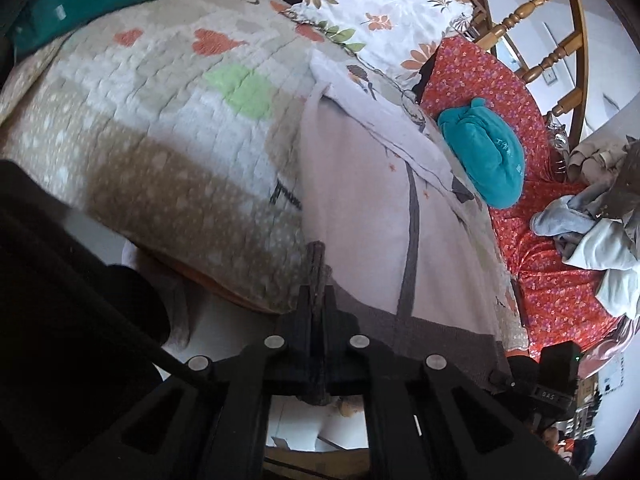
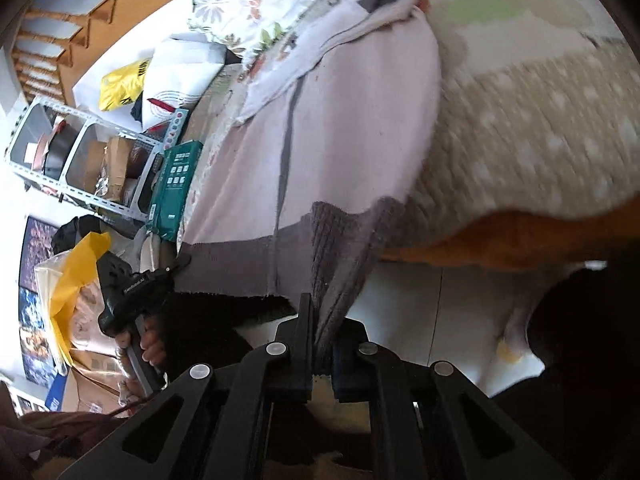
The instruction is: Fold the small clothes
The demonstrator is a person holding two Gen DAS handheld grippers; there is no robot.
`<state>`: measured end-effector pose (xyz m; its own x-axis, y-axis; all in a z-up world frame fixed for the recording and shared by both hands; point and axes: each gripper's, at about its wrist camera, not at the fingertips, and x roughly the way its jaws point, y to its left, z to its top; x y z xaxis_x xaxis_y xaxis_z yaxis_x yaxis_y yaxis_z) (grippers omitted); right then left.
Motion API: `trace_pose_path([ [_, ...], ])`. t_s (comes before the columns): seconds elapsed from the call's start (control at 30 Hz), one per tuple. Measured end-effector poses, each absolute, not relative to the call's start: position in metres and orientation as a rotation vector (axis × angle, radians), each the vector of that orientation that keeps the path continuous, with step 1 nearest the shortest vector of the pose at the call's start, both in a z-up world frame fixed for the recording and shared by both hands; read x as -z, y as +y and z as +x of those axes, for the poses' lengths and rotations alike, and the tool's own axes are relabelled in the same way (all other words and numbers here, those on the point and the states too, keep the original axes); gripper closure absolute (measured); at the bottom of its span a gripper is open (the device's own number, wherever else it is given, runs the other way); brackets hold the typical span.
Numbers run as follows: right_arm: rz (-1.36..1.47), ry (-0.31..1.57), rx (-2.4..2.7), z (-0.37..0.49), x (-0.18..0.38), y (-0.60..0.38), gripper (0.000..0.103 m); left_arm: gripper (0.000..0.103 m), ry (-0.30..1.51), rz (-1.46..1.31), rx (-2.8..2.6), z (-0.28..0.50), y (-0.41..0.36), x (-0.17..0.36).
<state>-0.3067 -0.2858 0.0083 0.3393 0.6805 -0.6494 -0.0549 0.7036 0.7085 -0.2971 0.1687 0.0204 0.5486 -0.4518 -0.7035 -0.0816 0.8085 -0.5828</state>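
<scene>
On the quilt (image 1: pixel 140 128), both grippers' jaws pinch the pink garment's (image 1: pixel 360 200) grey hem (image 2: pixel 296 248).

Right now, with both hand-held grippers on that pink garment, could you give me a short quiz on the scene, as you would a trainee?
1. True or false: the left hand-held gripper is shut on the grey hem of the pink garment.
2. The teal bundle lies on: A) the red floral sheet B) the quilt C) the floor.
3. Fill in: the right hand-held gripper grips the garment's ____ hem.

Key: 1 true; 2 A; 3 grey.
</scene>
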Motion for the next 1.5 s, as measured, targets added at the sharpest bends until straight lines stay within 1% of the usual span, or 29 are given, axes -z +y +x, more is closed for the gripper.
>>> trace_pose_path([
  [0.13, 0.628, 1.119, -0.534, -0.301, -0.019, -0.282, 0.096, 0.1, 0.948, -0.601, 0.239, -0.293, 0.172, -0.034],
  [0.27, 0.57, 1.057, -0.555, -0.272, -0.05, -0.282, 0.096, 0.1, 0.892, -0.561, 0.226, -0.258, 0.175, -0.064],
  [0.5, 0.525, 0.894, -0.505, -0.157, -0.111, -0.279, 0.096, 0.1, 0.824, -0.545, 0.187, -0.131, 0.171, -0.092],
  [0.67, 0.529, 0.848, -0.419, -0.081, -0.127, -0.288, 0.096, 0.1, 0.817, -0.556, 0.181, -0.042, 0.158, -0.095],
  [0.8, 0.549, 0.858, -0.319, -0.024, -0.115, -0.298, 0.096, 0.1, 0.827, -0.565, 0.159, 0.013, 0.148, -0.085],
  [0.97, 0.568, 0.904, -0.216, 0.033, -0.08, -0.308, 0.096, 0.1, 0.88, -0.581, 0.131, 0.07, 0.141, -0.057],
  [1.23, 0.576, 0.941, -0.163, 0.094, -0.046, -0.314, 0.096, 0.099, 0.892, -0.516, 0.103, 0.123, 0.117, -0.04],
  [1.27, 0.568, 0.942, -0.154, 0.1, -0.043, -0.314, 0.094, 0.095, 0.893, -0.508, 0.086, 0.126, 0.115, -0.038],
  [1.3, 0.562, 0.944, -0.148, 0.103, -0.04, -0.313, 0.094, 0.081, 0.896, -0.498, 0.064, 0.128, 0.114, -0.037],
  [1.33, 0.555, 0.947, -0.139, 0.107, -0.037, -0.314, 0.093, 0.07, 0.899, -0.488, 0.043, 0.129, 0.114, -0.036],
  [1.37, 0.546, 0.95, -0.132, 0.11, -0.035, -0.314, 0.092, 0.051, 0.895, -0.488, 0.024, 0.13, 0.117, -0.036],
  [1.4, 0.523, 0.956, -0.118, 0.112, -0.033, -0.314, 0.089, 0.045, 0.882, -0.498, -0.001, 0.128, 0.12, -0.037],
  [1.43, 0.505, 0.951, -0.104, 0.112, -0.035, -0.314, 0.083, 0.045, 0.87, -0.515, -0.026, 0.125, 0.126, -0.039],
  [1.47, 0.479, 0.937, -0.078, 0.11, -0.038, -0.315, 0.064, 0.044, 0.868, -0.53, -0.034, 0.124, 0.13, -0.039],
  [1.5, 0.458, 0.913, -0.053, 0.108, -0.043, -0.316, 0.05, 0.044, 0.871, -0.551, -0.035, 0.122, 0.134, -0.04],
])
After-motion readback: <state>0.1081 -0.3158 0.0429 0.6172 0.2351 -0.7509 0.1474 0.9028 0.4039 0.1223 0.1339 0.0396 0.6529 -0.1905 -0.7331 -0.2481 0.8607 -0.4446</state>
